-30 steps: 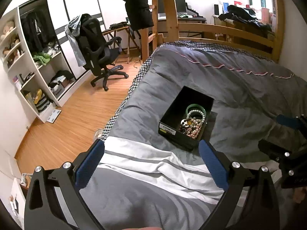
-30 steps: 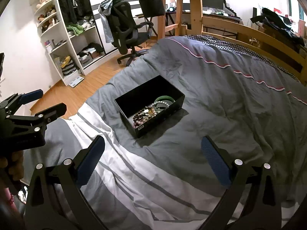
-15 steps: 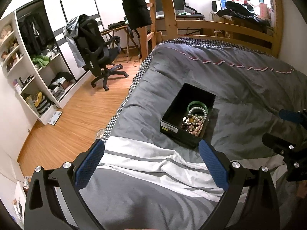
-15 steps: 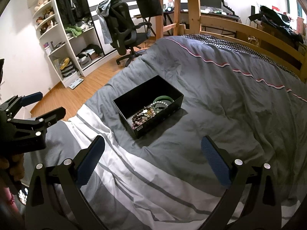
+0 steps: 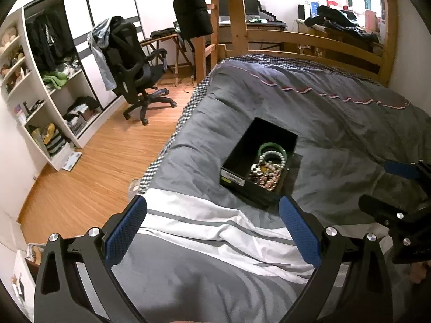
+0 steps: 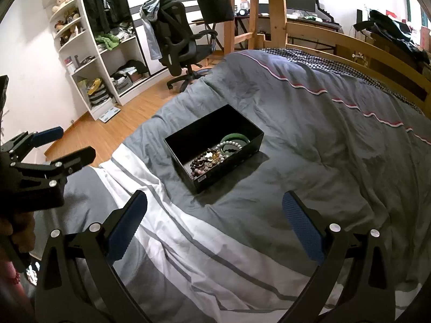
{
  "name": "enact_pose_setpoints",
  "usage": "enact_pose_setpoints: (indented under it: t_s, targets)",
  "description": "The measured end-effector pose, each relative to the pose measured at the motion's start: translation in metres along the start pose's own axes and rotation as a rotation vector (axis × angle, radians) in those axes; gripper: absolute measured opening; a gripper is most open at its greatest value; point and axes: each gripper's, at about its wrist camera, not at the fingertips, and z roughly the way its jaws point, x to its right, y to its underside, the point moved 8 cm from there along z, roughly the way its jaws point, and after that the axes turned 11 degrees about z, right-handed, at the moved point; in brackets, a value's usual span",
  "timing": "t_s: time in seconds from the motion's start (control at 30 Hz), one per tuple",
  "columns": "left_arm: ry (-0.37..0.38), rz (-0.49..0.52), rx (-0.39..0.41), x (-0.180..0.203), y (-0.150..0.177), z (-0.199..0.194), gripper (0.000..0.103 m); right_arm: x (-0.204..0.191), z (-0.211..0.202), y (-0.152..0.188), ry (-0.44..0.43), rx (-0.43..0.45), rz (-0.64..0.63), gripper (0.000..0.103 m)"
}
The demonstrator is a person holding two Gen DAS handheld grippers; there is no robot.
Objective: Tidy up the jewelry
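On the grey duvet (image 6: 309, 123) of the bed, near its left edge beside the wooden floor (image 5: 89, 167), sat an open black box (image 6: 249, 149), a white label on one short wall. Inside it, gathered toward one long side, lay a heap of jewelry: a green bangle (image 6: 235, 137) nearest the far end, a white pearl bracelet (image 6: 229, 144) touching it, and a tangle of dark and pinkish beaded bracelets (image 6: 200, 165) running toward the labelled end; the other half of the box floor showed bare black. In the left wrist view the same box (image 5: 237, 158) appeared with the bangle (image 5: 270, 145) and pearls (image 5: 272, 156) against its right wall. A white-and-grey striped band (image 6: 188, 231) of the bedding crossed below the box. The left gripper (image 5: 212, 231) hung above that band with its blue-padded fingers (image 5: 125, 231) spread wide and nothing between them, well short of the box. The right gripper (image 6: 215, 226) was likewise released, its blue pads (image 6: 303, 228) far apart and bare, also clear of the box. Each gripper showed at the edge of the other's view, the left one (image 6: 54, 148) toward the floor side, the right one (image 5: 388, 191) further in over the duvet. Beyond the bed stood a black office chair (image 6: 180, 45), white shelves (image 6: 80, 62) of clothes and toys, and a wooden bed frame (image 6: 274, 8).
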Motion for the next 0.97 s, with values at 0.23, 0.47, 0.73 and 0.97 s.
enact_pose_setpoints:
  t_s: [0.23,0.47,0.73,0.97]
  targets:
    - [0.005,0.006,-0.016,0.013,0.004,0.006,0.097,-0.001,-0.001,0.0,0.002,0.0,-0.011,0.099]
    - [-0.004,0.007,-0.015,0.016,0.004,0.006,0.097,-0.001,-0.001,0.0,0.004,-0.001,-0.007,0.099]
    - [0.007,-0.003,-0.02,0.017,0.005,0.008,0.097,-0.001,0.0,0.001,0.004,-0.002,-0.011,0.099]
    - [0.023,-0.013,-0.013,0.016,0.004,0.007,0.097,0.0,0.001,0.001,0.01,0.003,-0.006,0.099]
